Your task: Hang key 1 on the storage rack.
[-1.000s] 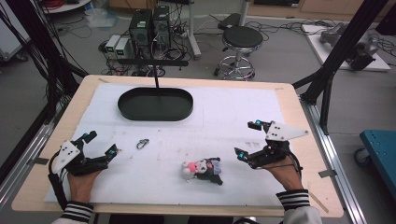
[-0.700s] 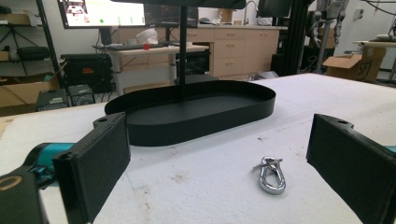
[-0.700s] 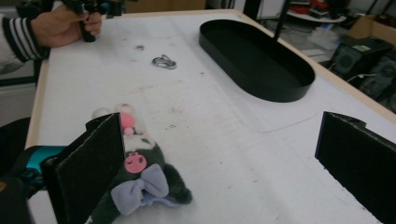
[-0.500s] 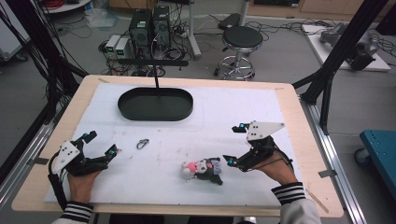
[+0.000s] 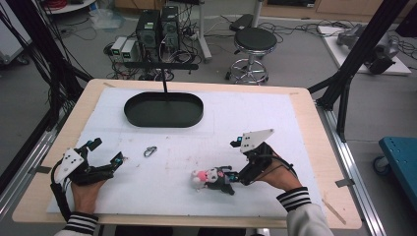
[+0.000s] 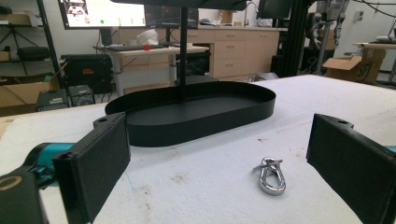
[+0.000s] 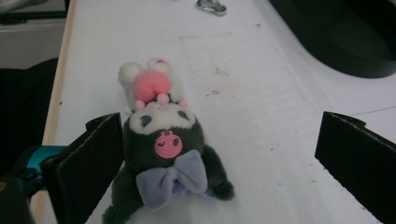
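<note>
Plush toy (image 7: 163,163) is framed by spread right gripper (image 7: 219,158); left gripper (image 6: 219,163) spread, clip (image 6: 271,175) at 1 o'clock.

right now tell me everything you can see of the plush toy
The plush toy is small, soft and dark grey, with a white face patch, a pink skull badge, a lilac bow and a pink-and-white pompom end. It lies flat on the white table cover, near the front edge. The right tool stands open around it, one jaw beside the toy's body.

Clip (image 5: 150,151) between tray (image 5: 163,109) and toy (image 5: 214,178)
</note>
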A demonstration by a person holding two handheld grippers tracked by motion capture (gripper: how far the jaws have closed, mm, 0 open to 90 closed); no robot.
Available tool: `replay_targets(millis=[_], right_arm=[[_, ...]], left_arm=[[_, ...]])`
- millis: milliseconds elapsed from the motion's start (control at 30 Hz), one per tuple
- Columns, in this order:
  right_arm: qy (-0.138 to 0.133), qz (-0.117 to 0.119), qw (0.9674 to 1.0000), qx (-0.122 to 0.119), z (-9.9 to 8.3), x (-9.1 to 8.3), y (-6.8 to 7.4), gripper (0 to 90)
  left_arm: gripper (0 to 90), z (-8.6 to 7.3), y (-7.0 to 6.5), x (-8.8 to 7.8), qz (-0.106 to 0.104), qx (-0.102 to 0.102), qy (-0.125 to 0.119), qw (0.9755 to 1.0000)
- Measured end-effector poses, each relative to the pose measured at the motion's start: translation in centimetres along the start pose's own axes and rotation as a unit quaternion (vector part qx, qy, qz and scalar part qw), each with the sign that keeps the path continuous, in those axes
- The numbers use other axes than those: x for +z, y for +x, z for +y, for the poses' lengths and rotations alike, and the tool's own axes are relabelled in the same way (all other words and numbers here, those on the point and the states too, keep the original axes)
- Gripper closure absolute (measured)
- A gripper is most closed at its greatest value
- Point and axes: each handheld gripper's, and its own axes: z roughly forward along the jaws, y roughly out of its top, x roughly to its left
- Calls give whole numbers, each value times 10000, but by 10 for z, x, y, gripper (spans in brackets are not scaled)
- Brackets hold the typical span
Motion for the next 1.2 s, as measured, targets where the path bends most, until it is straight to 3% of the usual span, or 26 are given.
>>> replay_targets(millis=[233,367,400,767,1200], right_arm=[[368,257,9988,-183,0,16,4,9],[449,331,9979,-315,-1,23,6,11],[462,454,9976,-245,-1,26,7,49],[738,643,9950,-185,-4,38,7,49],[1181,829,9889,-357,-5,55,10,59]], left_arm=[[67,0,0,0,2,6,-3,10000],[67,0,0,0,-3,5,1,10000],[67,0,0,0,3,6,-4,10000],[67,0,0,0,-2,2,-2,10000],[67,0,0,0,6,-5,-2,10000]])
